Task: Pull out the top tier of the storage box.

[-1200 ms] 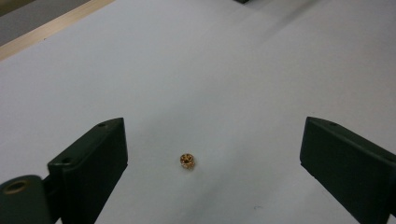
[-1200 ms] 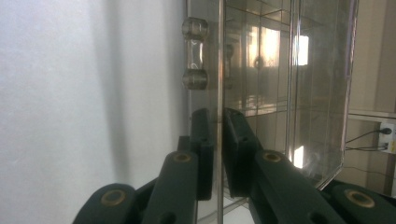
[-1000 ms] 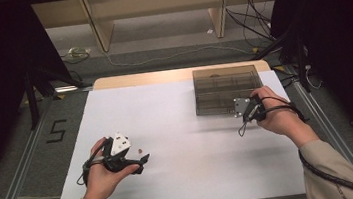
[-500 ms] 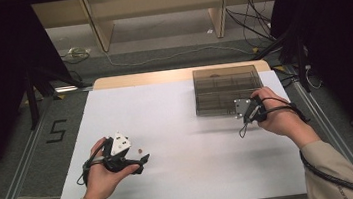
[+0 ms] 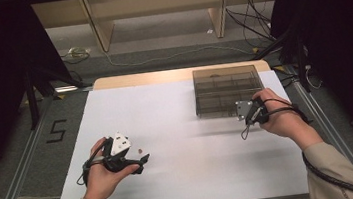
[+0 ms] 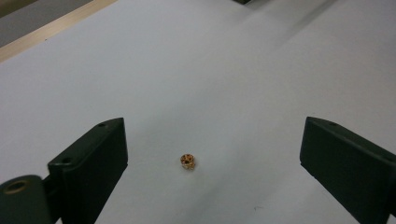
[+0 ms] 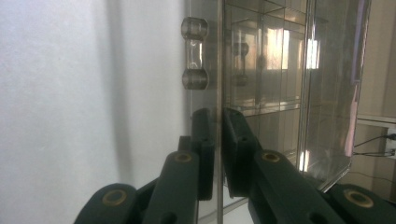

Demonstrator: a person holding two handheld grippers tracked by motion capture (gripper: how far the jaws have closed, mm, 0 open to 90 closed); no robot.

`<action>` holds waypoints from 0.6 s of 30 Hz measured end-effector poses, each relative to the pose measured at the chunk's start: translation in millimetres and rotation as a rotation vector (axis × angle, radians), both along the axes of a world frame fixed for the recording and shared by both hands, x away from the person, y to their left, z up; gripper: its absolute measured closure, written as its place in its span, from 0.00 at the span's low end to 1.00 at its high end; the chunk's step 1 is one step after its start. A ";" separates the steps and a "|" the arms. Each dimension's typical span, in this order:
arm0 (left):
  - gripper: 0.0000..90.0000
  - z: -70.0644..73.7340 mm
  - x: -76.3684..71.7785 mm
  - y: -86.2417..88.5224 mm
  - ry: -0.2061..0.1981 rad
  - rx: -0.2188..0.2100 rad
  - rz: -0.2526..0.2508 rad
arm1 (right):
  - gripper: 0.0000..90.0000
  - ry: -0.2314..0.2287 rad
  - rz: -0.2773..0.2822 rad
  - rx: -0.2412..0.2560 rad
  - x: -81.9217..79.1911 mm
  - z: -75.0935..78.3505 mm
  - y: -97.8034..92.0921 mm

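Observation:
A tiny brass-coloured ring-shaped piece (image 5: 140, 149) lies on the white table sheet (image 5: 184, 144). My left gripper (image 5: 138, 156) is open just above the sheet. In the left gripper view the piece (image 6: 187, 161) sits between the two wide-apart jaws (image 6: 212, 137), touching neither. A smoky clear compartment box (image 5: 226, 89) stands at the back right. My right gripper (image 5: 245, 114) is at its near edge. In the right gripper view its jaws (image 7: 218, 119) are shut on a thin clear panel of the box (image 7: 271, 70), just below a clear latch (image 7: 194, 53).
The white sheet covers most of the table, with a wooden strip (image 5: 162, 76) bare along the far edge. Metal rails (image 5: 18, 183) run beside the table. Cables (image 5: 256, 25) and wooden legs (image 5: 98, 30) are on the floor behind.

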State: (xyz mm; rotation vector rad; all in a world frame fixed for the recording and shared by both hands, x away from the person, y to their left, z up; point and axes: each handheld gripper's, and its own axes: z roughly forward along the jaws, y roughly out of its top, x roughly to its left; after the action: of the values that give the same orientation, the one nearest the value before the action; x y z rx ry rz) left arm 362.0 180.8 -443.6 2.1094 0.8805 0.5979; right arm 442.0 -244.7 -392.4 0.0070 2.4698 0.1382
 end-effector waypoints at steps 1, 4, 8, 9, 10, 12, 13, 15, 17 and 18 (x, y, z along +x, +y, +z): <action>0.08 -0.1 0.0 0.0 0.000 0.000 0.000 | 0.94 0.003 0.002 -0.001 -0.3 -0.1 -0.1; 0.08 0.5 -0.1 0.3 -0.001 0.003 0.000 | 0.94 0.002 0.004 0.002 -1.1 -0.2 -0.5; 0.08 0.1 -0.1 0.1 0.000 0.001 0.000 | 0.94 0.001 0.003 0.001 -2.6 -0.4 -0.5; 0.08 0.2 -0.1 0.1 0.000 0.001 0.000 | 0.94 0.001 0.004 0.002 -2.8 -0.6 -0.4; 0.08 0.4 -0.1 0.2 -0.001 0.003 -0.001 | 0.94 0.004 0.009 0.000 -2.7 -0.3 -0.4; 0.08 0.3 -0.1 0.2 -0.001 0.003 0.000 | 0.94 0.009 0.010 -0.007 -3.3 0.2 -0.4; 0.08 0.1 0.0 0.2 0.000 0.001 0.001 | 0.94 0.005 0.016 0.000 -3.1 -0.3 -0.7; 0.08 0.1 -0.1 0.2 0.000 0.001 0.001 | 0.94 0.008 0.010 -0.007 -3.9 0.2 -0.7; 0.08 0.3 -0.1 0.2 -0.001 0.002 0.000 | 0.94 0.003 0.014 -0.002 -4.3 -0.5 -0.9; 0.08 0.2 -0.1 0.1 0.000 0.001 0.000 | 0.94 0.003 0.014 -0.004 -4.5 -0.4 -1.1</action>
State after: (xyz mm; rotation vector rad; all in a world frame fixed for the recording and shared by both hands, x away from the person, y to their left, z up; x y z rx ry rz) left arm 361.8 180.9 -443.3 2.1096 0.8804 0.5988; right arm 437.5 -245.9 -392.8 -0.0118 2.4738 0.1399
